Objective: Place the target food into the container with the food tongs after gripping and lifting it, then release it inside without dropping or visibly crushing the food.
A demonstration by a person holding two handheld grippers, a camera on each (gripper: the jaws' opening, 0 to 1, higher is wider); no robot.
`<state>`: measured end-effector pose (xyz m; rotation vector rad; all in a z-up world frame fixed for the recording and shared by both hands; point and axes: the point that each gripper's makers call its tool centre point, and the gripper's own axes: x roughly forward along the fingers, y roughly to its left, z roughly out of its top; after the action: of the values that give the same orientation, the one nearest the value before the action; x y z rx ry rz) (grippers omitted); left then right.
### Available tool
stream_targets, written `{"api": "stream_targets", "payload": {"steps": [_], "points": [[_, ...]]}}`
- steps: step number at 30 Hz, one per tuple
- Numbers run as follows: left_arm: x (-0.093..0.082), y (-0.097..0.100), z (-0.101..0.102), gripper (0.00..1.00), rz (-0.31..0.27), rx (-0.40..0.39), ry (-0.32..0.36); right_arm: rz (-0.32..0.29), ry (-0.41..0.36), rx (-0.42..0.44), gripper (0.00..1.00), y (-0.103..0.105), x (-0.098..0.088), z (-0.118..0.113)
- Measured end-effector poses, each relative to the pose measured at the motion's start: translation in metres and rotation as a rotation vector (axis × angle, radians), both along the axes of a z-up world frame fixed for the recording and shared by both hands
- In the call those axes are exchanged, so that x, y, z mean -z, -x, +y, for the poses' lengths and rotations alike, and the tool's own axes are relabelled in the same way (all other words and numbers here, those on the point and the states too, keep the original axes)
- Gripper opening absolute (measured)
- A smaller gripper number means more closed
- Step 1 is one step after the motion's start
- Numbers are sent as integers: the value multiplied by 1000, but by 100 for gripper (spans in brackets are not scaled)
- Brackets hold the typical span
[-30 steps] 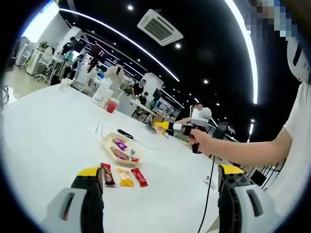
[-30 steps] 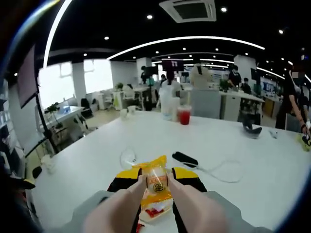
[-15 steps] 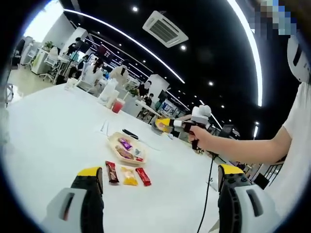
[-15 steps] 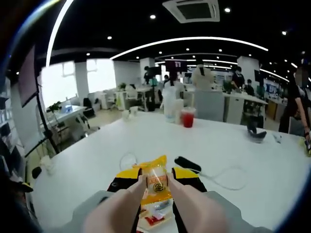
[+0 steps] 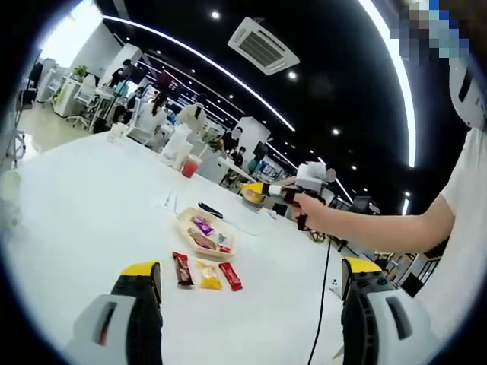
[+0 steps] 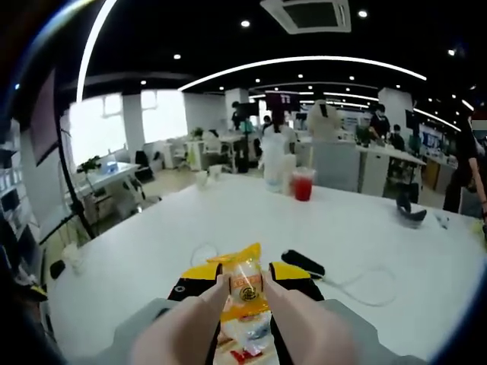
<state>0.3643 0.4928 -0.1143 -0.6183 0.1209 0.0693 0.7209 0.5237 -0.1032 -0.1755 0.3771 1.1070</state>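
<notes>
My right gripper (image 6: 245,280) is shut on a yellow snack packet (image 6: 245,293), held in the air above the white table. Under the packet I see part of the pale tray (image 6: 228,351) with wrapped snacks in it. In the left gripper view a hand holds that right gripper (image 5: 265,192) above and beyond the tray (image 5: 185,221), the yellow packet (image 5: 252,194) at its tip. My left gripper (image 5: 251,274) stands open and wide, with nothing between its fingers. On the table in front of the tray lie a dark red packet (image 5: 183,268), a yellow one (image 5: 207,275) and a red one (image 5: 230,276).
A black oblong object (image 6: 303,264) and a thin white cable (image 6: 358,283) lie on the table beyond the tray. A red drink cup (image 6: 303,185) and white bottles (image 6: 275,163) stand at the far edge. A person's arm (image 5: 380,224) reaches in from the right. Office desks and people fill the background.
The right gripper keeps hold of the yellow packet. Its view has drifted, so less of the tray shows beneath it. The left gripper view has shifted slightly; the packets on the table lie as before.
</notes>
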Motion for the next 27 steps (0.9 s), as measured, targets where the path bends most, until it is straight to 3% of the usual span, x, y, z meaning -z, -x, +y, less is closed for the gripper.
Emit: {"api": "stream_targets", "payload": {"steps": [5, 16, 27], "points": [[0, 6, -1, 99, 32, 13, -46, -3, 1, -14, 23, -1, 2, 10], [2, 16, 11, 99, 40, -49, -38, -6, -24, -46, 23, 3, -7, 40], [5, 23, 19, 99, 54, -78, -48, -2, -22, -78, 24, 6, -3, 61]]}}
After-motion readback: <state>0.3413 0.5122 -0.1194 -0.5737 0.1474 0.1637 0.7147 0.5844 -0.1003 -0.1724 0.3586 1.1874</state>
